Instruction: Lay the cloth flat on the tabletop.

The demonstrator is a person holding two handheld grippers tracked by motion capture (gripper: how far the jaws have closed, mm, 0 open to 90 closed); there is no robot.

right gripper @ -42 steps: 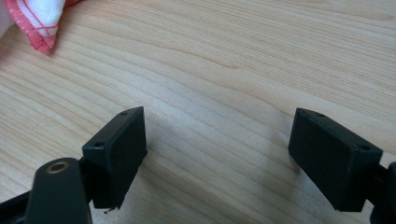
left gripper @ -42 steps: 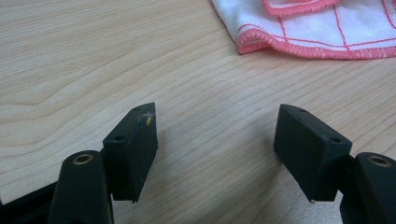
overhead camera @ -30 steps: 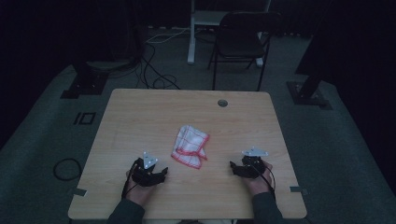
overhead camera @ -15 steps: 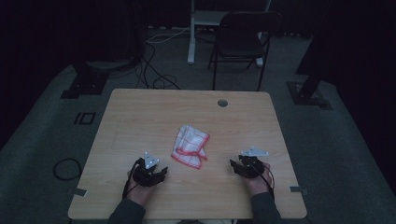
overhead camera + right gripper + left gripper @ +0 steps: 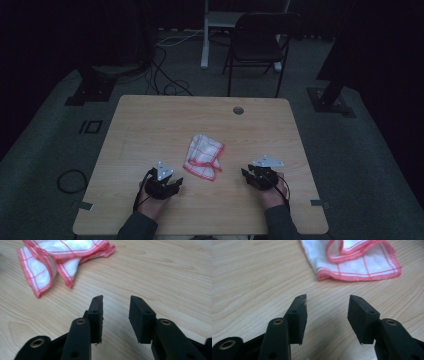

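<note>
Since the crumpled red-checked cloth (image 5: 202, 156) lies near the table's (image 5: 150, 120) middle with nothing on it, the left gripper (image 5: 176, 183) sits just off its near-left corner, jaws spread wide and empty, probably ready to pinch a hem; the right gripper (image 5: 246, 176) waits opposite, jaws parted more narrowly, also empty. Nothing blocks either reach; a chair (image 5: 260, 42) stands beyond the table

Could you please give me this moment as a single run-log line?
left gripper: open, holding nothing | right gripper: open, holding nothing | cloth: crumpled on table, between grippers, untouched
</note>
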